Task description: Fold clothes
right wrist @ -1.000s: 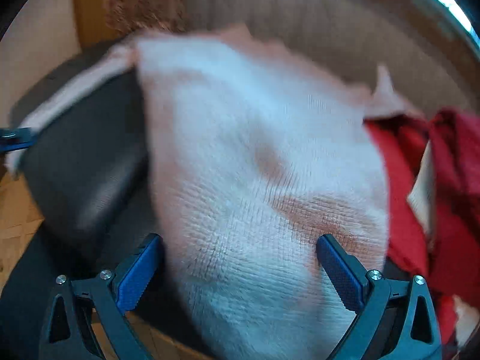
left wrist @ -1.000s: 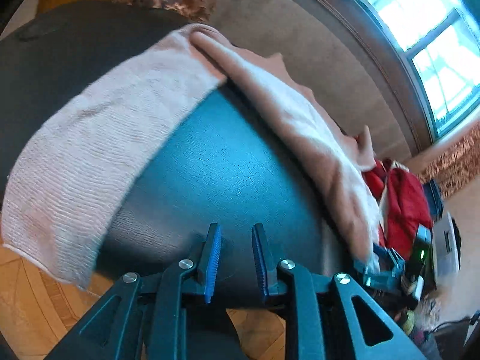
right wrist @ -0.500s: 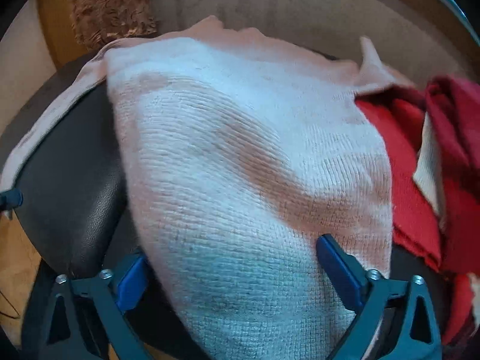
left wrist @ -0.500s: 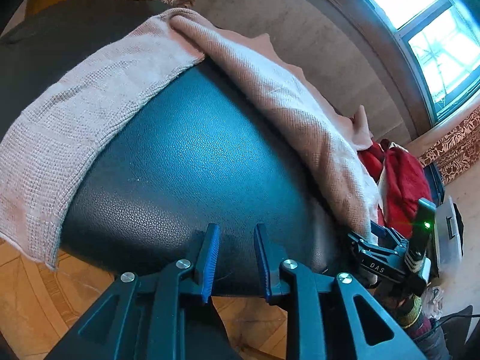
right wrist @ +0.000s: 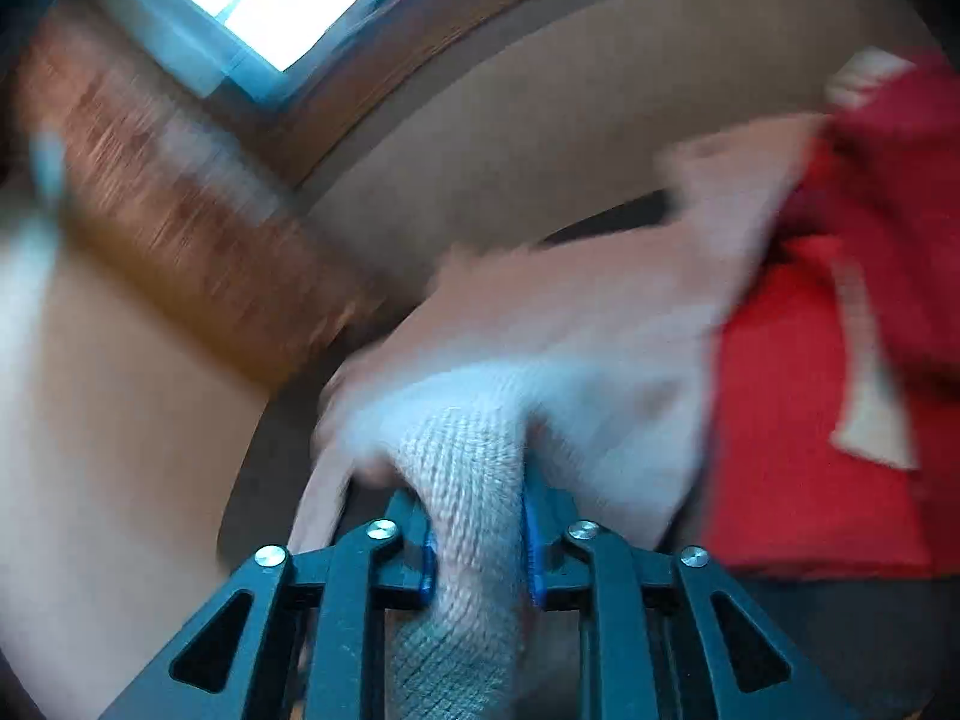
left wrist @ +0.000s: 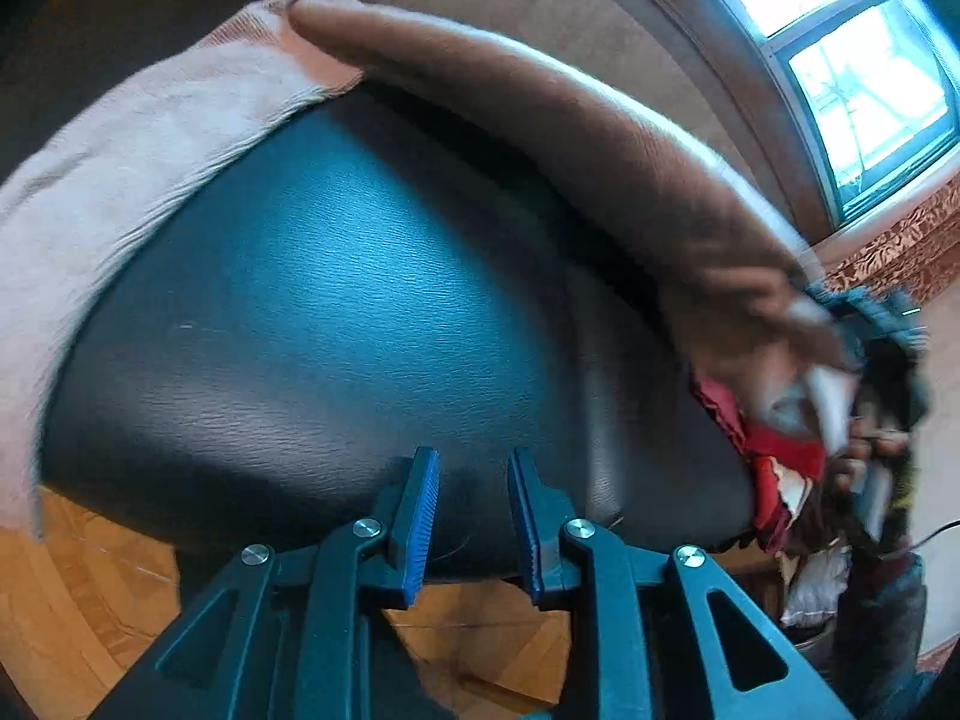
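A pale pink knitted garment [left wrist: 150, 144] lies draped over a black leather seat [left wrist: 360, 330]; one part hangs off the left edge and a long fold [left wrist: 570, 138] runs to the right. My right gripper [right wrist: 477, 516] is shut on a bunched end of this garment [right wrist: 474, 468] and lifts it; the view is blurred by motion. My left gripper [left wrist: 468, 516] hovers at the seat's front edge, jaws narrowly apart and empty. In the left wrist view the right gripper [left wrist: 840, 360] shows blurred at the far right.
A pile of red clothes [right wrist: 810, 420] lies to the right on the seat, also showing in the left wrist view [left wrist: 762, 450]. A beige wall and window [left wrist: 852, 60] stand behind. Wooden parquet floor [left wrist: 78, 600] lies below the seat.
My right gripper has shut on the garment's lower end and swung it up and left. The garment's right fold has lifted off the seat. The left gripper has hardly moved.
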